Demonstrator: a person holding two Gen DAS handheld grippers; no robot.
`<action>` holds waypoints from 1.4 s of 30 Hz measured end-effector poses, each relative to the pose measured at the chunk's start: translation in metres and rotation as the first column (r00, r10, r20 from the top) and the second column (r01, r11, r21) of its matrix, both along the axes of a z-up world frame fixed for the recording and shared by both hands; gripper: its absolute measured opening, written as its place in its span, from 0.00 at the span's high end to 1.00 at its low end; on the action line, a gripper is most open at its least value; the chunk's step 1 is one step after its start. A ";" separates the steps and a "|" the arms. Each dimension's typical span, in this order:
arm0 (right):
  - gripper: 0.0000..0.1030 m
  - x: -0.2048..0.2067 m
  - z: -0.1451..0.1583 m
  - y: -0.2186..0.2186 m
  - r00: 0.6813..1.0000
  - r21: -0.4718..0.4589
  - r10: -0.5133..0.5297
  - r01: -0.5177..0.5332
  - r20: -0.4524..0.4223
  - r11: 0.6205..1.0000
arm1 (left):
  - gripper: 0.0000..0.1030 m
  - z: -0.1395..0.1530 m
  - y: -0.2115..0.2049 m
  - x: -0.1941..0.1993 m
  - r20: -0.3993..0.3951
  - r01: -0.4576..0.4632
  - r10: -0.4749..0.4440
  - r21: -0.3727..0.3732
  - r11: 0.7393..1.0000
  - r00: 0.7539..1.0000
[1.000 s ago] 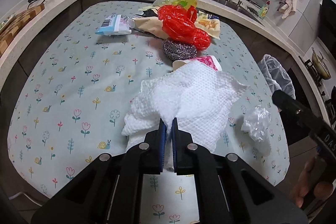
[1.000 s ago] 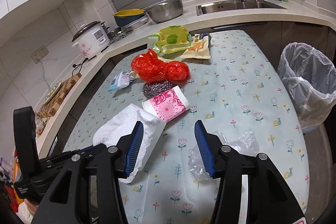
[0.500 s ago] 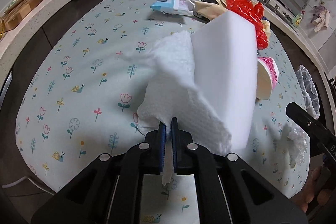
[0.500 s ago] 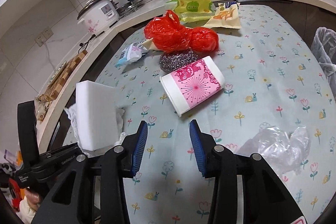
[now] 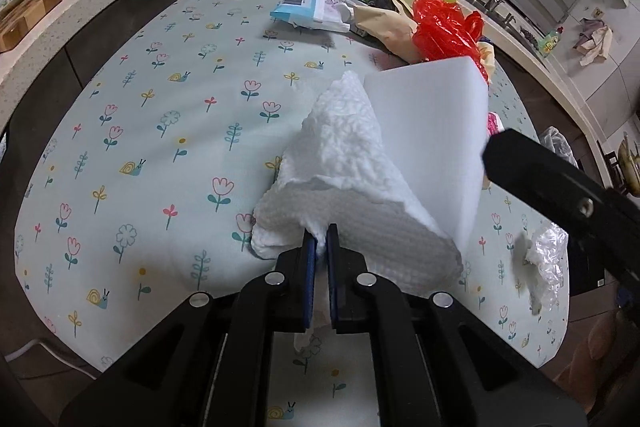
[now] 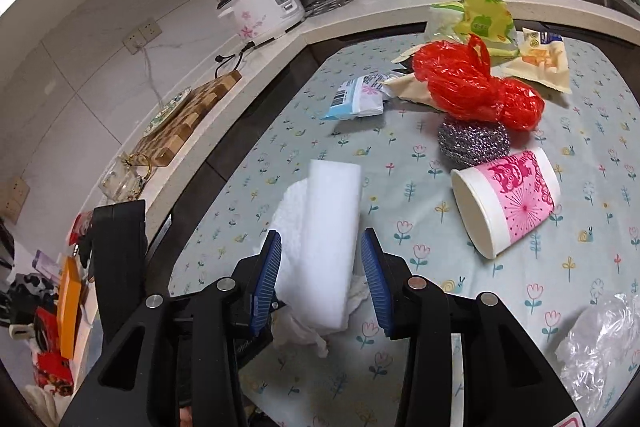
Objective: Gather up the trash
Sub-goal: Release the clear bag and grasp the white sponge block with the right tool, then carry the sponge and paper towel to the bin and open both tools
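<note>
My left gripper (image 5: 321, 239) is shut on a fold of a white paper towel (image 5: 352, 163), which is pulled up off the flowered table (image 5: 160, 147). A white foam block (image 5: 432, 139) leans on its edge against the towel. In the right wrist view the block (image 6: 332, 211) stands between the blue pads of my right gripper (image 6: 320, 247). A small gap shows on each side, so this gripper is open. The towel (image 6: 290, 211) bunches to the left of and under the block.
A pink paper cup (image 6: 516, 203) lies on its side beside a steel scourer (image 6: 472, 141) and a red plastic bag (image 6: 472, 87). Wrappers (image 6: 356, 97) lie further back, crumpled clear film (image 6: 600, 343) at the near right. A lined bin (image 5: 558, 143) stands past the right edge.
The left gripper pulled the towel up and the white block came into view, tipped on edge. The right gripper swung left from the clear film to straddle the block, jaws slightly narrower.
</note>
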State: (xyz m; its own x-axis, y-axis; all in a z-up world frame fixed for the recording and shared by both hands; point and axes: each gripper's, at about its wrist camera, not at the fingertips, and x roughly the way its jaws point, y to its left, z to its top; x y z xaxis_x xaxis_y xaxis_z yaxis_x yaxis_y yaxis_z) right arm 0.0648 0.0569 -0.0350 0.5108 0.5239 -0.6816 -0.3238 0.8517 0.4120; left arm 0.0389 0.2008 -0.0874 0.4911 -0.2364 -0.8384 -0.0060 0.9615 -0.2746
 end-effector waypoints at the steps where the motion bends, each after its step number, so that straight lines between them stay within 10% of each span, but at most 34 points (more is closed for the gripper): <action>1: 0.61 0.003 -0.003 0.002 1.000 -0.008 -0.001 0.001 -0.003 1.000 | 0.95 0.000 -0.001 -0.001 0.000 0.003 -0.003 0.001 1.000 1.000; 22: 0.72 0.010 -0.011 -0.006 0.999 -0.073 -0.041 0.043 0.028 0.996 | 0.95 -0.003 0.004 0.002 0.001 -0.019 0.019 0.030 0.999 1.000; 42: 0.72 -0.014 0.051 -0.224 0.869 -0.002 -0.455 0.464 0.193 0.886 | 0.95 0.090 -0.099 0.029 0.193 0.133 -0.139 0.042 0.990 0.971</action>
